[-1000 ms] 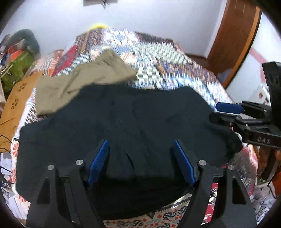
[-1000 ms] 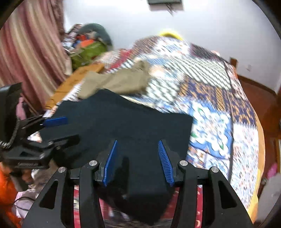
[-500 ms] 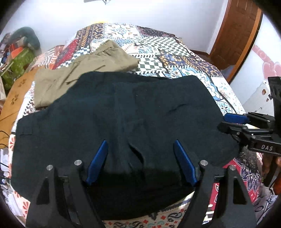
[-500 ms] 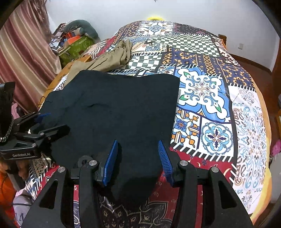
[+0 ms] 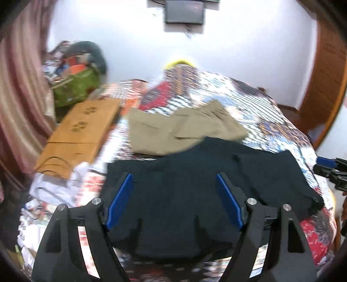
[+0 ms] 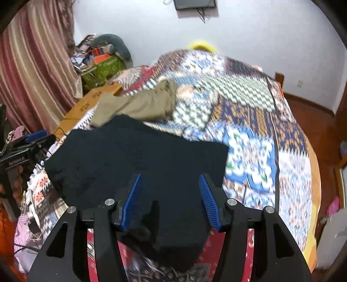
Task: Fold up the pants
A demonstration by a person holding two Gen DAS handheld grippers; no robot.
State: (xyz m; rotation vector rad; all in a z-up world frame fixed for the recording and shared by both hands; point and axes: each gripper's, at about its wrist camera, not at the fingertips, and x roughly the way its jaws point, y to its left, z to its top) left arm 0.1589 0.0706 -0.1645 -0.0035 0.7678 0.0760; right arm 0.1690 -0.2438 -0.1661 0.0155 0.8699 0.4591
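Black pants (image 5: 195,173) lie spread across the near end of the patchwork quilt (image 6: 249,121). My left gripper (image 5: 174,198) hovers over their near edge with its jaws wide apart and nothing pinched. My right gripper (image 6: 170,201) is above the pants' (image 6: 141,156) near right corner; its jaws are opening, and a fold of black cloth lies loose between the pads. Each gripper shows in the other's view: the right gripper (image 5: 331,171) at the right edge, the left gripper (image 6: 28,145) at the left edge. Khaki pants (image 5: 173,132) lie behind the black ones.
A cardboard box (image 5: 80,134) and a green bag (image 5: 73,86) sit left of the bed by a striped curtain (image 5: 17,108). A wooden door (image 5: 325,76) stands at the right. A screen (image 5: 184,10) hangs on the far wall. Bare quilt lies beyond and right of the pants.
My left gripper has swung left and lifted, bringing the box and curtain into view. The right gripper's jaws have widened a little and its view has tipped up. The black pants lie flat.
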